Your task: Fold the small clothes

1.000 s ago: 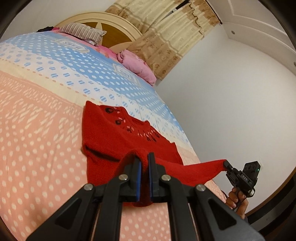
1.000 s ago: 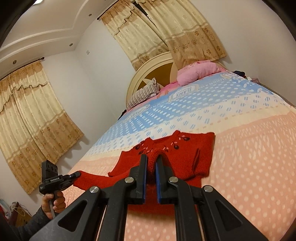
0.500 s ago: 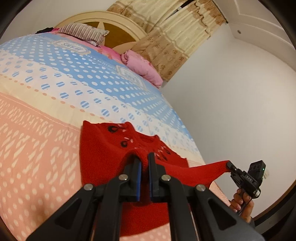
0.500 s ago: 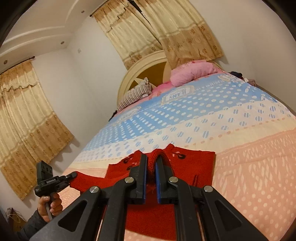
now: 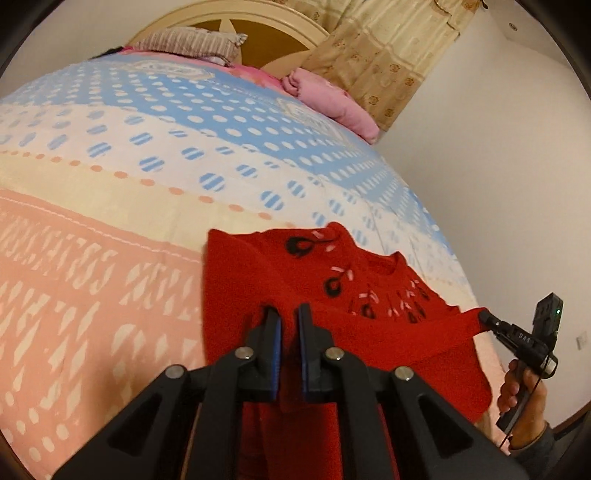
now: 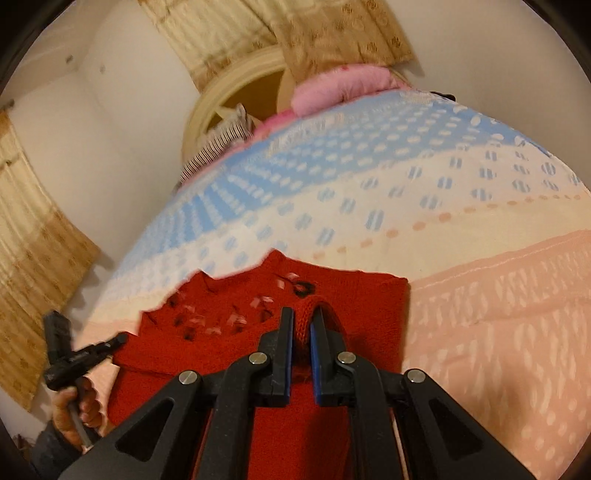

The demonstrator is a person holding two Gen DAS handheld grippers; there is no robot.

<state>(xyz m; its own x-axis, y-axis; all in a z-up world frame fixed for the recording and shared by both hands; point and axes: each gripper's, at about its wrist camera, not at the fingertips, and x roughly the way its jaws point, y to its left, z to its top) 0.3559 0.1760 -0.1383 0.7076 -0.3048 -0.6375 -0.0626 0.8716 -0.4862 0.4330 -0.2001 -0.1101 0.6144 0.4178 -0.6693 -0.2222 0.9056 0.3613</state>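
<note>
Red knit sweater (image 5: 280,280), coarse ribbed yarn, black and pink flower embroidery across the chest, lies on the peach band of the bedsheet (image 5: 92,229) near the foot edge of the bed. Its upper part rests flat; the near part is lifted off the sheet by both grippers.

Left gripper (image 5: 289,325): black plastic fingers with blue pads, jaws nearly closed on a fold of the knit, fabric draping down between them. From the right wrist view the same gripper (image 6: 118,339) pinches one stretched corner of the sweater (image 6: 332,302) at the bed's side edge, hand wrapped around the handle.

Right gripper (image 6: 302,321): jaws nearly closed, a bunched ridge of red knit clamped between the blue pads. From the left wrist view it (image 5: 484,316) grips the tip of a taut strip of the sweater, pulled out toward the side edge.

Sheet is smooth printed cotton: blue dotted band toward the headboard, cream in the middle, peach nearest. Pink pillow (image 5: 328,99), striped pillow (image 5: 192,40) and curved wooden headboard (image 5: 258,33) at the head end; beige patterned curtain (image 5: 384,55) behind.
</note>
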